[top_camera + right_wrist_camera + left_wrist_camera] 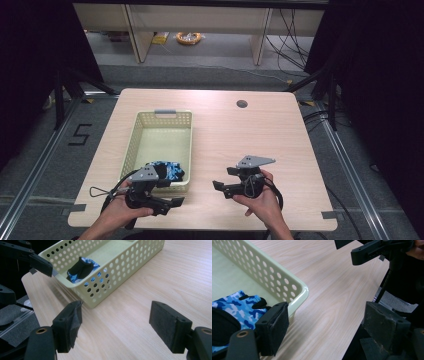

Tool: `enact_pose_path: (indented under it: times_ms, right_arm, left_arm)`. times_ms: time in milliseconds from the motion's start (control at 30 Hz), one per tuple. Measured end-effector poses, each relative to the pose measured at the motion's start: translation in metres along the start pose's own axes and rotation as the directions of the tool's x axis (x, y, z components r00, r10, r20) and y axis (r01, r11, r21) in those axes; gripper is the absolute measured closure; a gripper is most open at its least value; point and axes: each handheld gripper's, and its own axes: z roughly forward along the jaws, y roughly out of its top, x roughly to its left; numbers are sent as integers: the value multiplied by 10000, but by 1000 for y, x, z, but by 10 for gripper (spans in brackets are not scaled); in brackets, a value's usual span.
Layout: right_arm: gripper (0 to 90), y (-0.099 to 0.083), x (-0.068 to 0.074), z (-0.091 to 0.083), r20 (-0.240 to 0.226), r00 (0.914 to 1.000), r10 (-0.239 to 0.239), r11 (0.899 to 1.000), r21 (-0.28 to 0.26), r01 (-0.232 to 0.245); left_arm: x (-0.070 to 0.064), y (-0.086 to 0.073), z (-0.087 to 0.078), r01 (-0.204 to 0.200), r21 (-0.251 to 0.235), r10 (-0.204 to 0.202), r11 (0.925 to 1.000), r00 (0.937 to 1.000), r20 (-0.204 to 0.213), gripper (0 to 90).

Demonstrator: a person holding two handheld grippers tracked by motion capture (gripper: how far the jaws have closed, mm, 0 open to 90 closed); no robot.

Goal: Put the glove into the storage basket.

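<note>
Two grippers are held open over the desk (240,135), nothing being gripped by either.

A blue camouflage glove (167,171) is seen lying crumpled in the near end of the pale green perforated basket (181,118), just beside the left gripper (170,202); the right gripper (220,188) is kept apart on bare wood. The glove is judged light, soft and limp, best pinched at a raised fold of fabric clear of the basket wall.

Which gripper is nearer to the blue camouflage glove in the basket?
Left. The left gripper sits just outside the near end of the basket where the glove lies; the right gripper is farther off, over bare table to the basket's right. Both are open.
</note>
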Motion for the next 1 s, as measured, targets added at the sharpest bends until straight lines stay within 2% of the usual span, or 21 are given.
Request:
enact_pose_path:
  times_ms: [33, 67, 100, 200, 267, 333, 400, 433, 500, 600, 633, 667, 700, 767, 800, 833, 867, 900, 933, 967, 1000]
  right_arm:
    - [269, -1, -1, 0, -72, 9998, -175, 9998, -45, 175]
    - [265, -2, 0, -1, -7, 10000, 59, 10000, 17, -59]
    - [263, -3, 0, -1, -167, 9998, 115, 9999, 1, -115]
    - [260, -8, 1, -2, -162, 9997, 195, 9998, -54, -196]
    - [258, -11, -1, -4, -143, 9999, -41, 10000, -84, 40]
    - [255, -15, 0, -6, -100, 9997, 239, 9997, -76, -240]
    - [253, -19, 2, -7, -152, 9990, 411, 9991, -92, -413]
    - [251, -20, 0, -7, -201, 9997, 144, 9998, -161, -147]
    - [247, -24, 1, -9, -234, 9995, 231, 9996, -173, -235]
    - [239, -28, 4, -11, -307, 9988, 392, 9990, -197, -398]
    - [224, -31, 3, -12, -305, 9994, 146, 9996, -232, -153]
    - [222, -32, 3, -12, -291, 9994, 178, 9995, -251, -186]
    - [221, -34, 5, -13, -282, 9991, 314, 9992, -230, -321]
    - [218, -37, 4, -15, -216, 9995, 214, 9996, -179, -218]
    - [217, -39, 4, -14, -381, 9989, 290, 9991, -282, -301]
    - [216, -41, 4, -15, -253, 9993, 287, 9994, -174, -291]
    - [215, -43, 4, -15, -356, 9990, 281, 9993, -233, -290]
    - [215, -44, 4, -15, -334, 9992, 197, 9996, -202, -204]
    - [215, -46, 7, -16, -362, 9980, 517, 9986, -129, -522]
    - [215, -47, 5, -17, -222, 9997, 105, 9999, -132, -108]
    - [214, -49, 5, -16, -362, 9990, 249, 9995, -189, -256]
  left_arm:
    - [-2, -1, 0, -61, -36, 61, 10000, 10000, 21, 199]
    - [-2, -1, 0, -190, -29, 190, 9998, 9998, 48, 198]
    - [-4, -3, 1, -9, -75, 9, 10000, 10000, 69, 197]
    - [-7, -7, 2, -121, 1, 121, 9999, 9999, 113, 196]
    - [-9, -10, 3, -269, -2, 269, 9996, 9995, 186, 195]
    - [-10, -14, 3, -369, 17, 368, 9993, 9990, 253, 193]
    - [-12, -17, 3, -138, -73, 140, 9999, 9996, 237, 188]
    - [-11, -18, 3, -229, -45, 230, 9997, 9996, 191, 188]
    - [-11, -19, 2, -441, -124, 443, 9990, 9989, 170, 187]
    - [-13, -23, 3, -323, -334, 329, 9989, 9993, 181, 186]
    - [-14, -24, 3, -359, -255, 363, 9990, 9992, 147, 186]
    - [-14, -25, 3, -571, -273, 576, 9980, 9982, 168, 186]
    - [-15, -26, 2, -612, 4, 612, 9981, 9981, -56, 186]
    - [-17, -28, 4, -527, -126, 527, 9985, 9986, -16, 186]
    - [-19, -30, 5, -468, -123, 469, 9988, 9989, 45, 186]
    - [-19, -30, 4, -640, -70, 640, 9979, 9979, -44, 186]
    - [-20, -32, 5, -538, -141, 539, 9985, 9985, 64, 186]
    - [-20, -33, 5, -702, -142, 702, 9974, 9975, 31, 186]
    - [-22, -34, 7, -702, -198, 703, 9973, 9975, 62, 186]
    - [-21, -36, 7, -865, 20, 865, 9962, 9963, 18, 186]
    - [-23, -38, 9, -743, -77, 743, 9972, 9972, 63, 187]
